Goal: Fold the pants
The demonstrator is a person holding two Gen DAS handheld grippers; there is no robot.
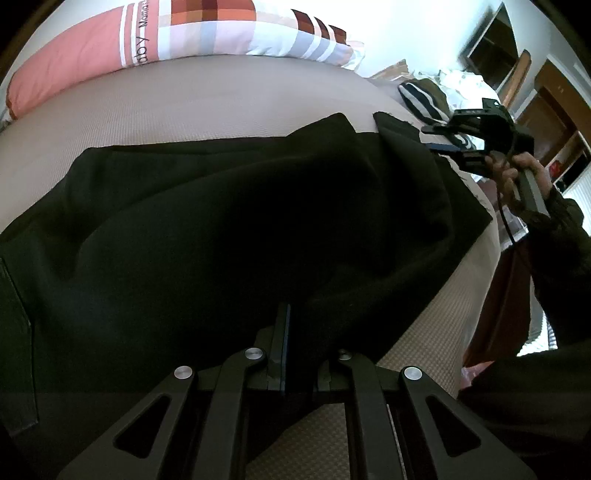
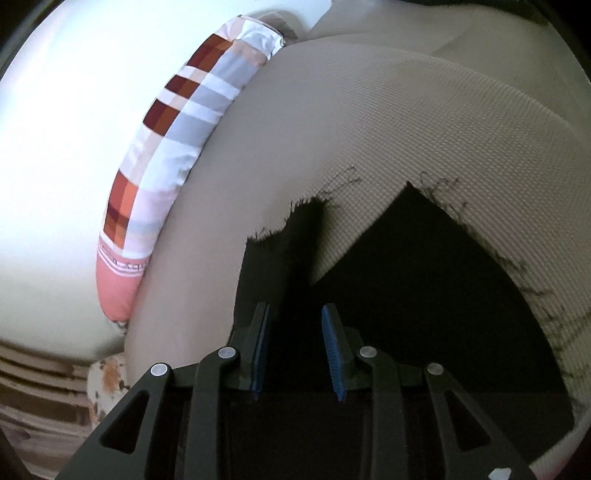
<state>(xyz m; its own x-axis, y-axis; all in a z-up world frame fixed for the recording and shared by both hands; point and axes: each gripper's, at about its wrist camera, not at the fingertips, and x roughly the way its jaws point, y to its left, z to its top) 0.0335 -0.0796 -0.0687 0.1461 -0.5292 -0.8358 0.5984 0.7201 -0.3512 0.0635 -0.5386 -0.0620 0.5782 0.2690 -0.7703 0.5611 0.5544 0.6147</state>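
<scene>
Black pants (image 1: 207,206) lie spread on a beige bed cover (image 1: 207,103). In the left wrist view my left gripper (image 1: 286,310) is shut on a raised fold of the pants near the bed's front edge, and the cloth drapes over its right finger. My right gripper (image 1: 441,138), held by a hand (image 1: 513,173), hovers over the far right end of the pants. In the right wrist view the right gripper (image 2: 295,310) is open above the two frayed leg ends (image 2: 406,258), with nothing pinched between its blue pads (image 2: 330,332).
A long patchwork pillow (image 1: 207,33) (image 2: 177,147) lies along the far side of the bed against a white wall. Striped cloth (image 1: 421,96) and white laundry (image 1: 465,85) sit at the back right. The bed's edge (image 1: 480,258) drops off on the right near a dark sleeve (image 1: 554,277).
</scene>
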